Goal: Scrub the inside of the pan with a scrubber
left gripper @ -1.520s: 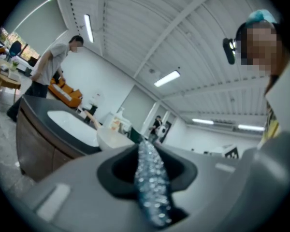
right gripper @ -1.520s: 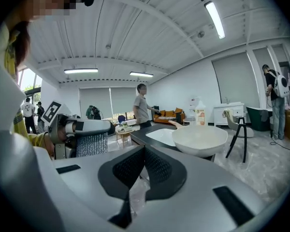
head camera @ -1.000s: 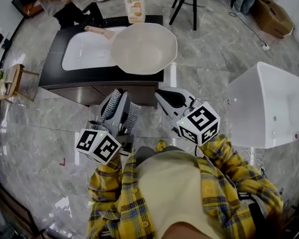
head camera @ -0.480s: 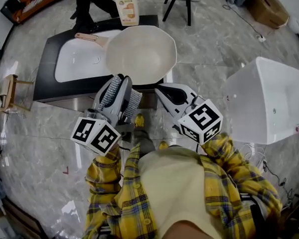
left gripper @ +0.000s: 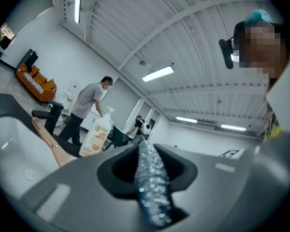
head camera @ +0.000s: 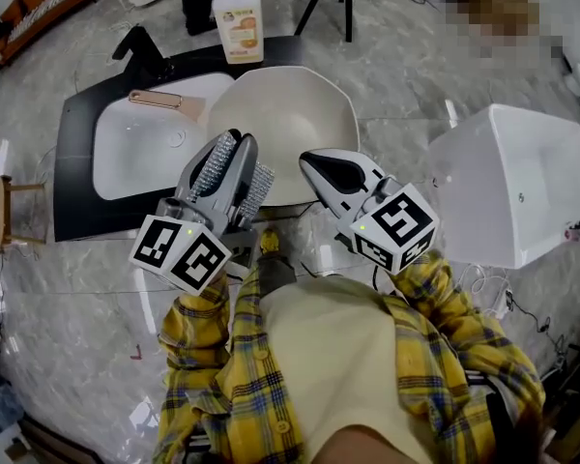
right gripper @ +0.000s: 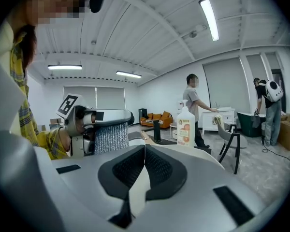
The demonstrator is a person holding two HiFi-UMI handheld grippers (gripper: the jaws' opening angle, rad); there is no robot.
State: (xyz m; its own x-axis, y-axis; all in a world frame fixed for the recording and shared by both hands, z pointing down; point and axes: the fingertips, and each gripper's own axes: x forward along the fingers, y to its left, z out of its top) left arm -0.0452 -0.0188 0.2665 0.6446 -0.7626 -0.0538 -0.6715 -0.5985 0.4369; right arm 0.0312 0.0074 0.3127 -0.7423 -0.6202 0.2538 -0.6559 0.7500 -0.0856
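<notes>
The cream pan [head camera: 285,114] rests on the right end of the white sink [head camera: 126,162], its copper handle [head camera: 157,99] pointing left. My left gripper [head camera: 236,145] is shut on a silvery steel-wool scrubber [head camera: 258,188], which sticks out on both sides of the jaws. It hovers at the pan's near-left rim. In the left gripper view the scrubber [left gripper: 152,187] fills the gap between the jaws. My right gripper [head camera: 316,160] is shut and empty, over the pan's near rim. In the right gripper view the closed jaws [right gripper: 144,153] point toward the pan, with the scrubber [right gripper: 109,137] at left.
A soap bottle [head camera: 238,15] stands on the black counter [head camera: 77,133] behind the pan. A black tap [head camera: 140,46] is at the back left. A white tub [head camera: 512,187] stands on the floor at right. A chair [right gripper: 229,141] and other people [right gripper: 195,105] are beyond.
The sink and pan have come closer in the head view. Both grippers have moved forward from above the floor to the pan's near rim. The scrubber stays clamped in the left gripper.
</notes>
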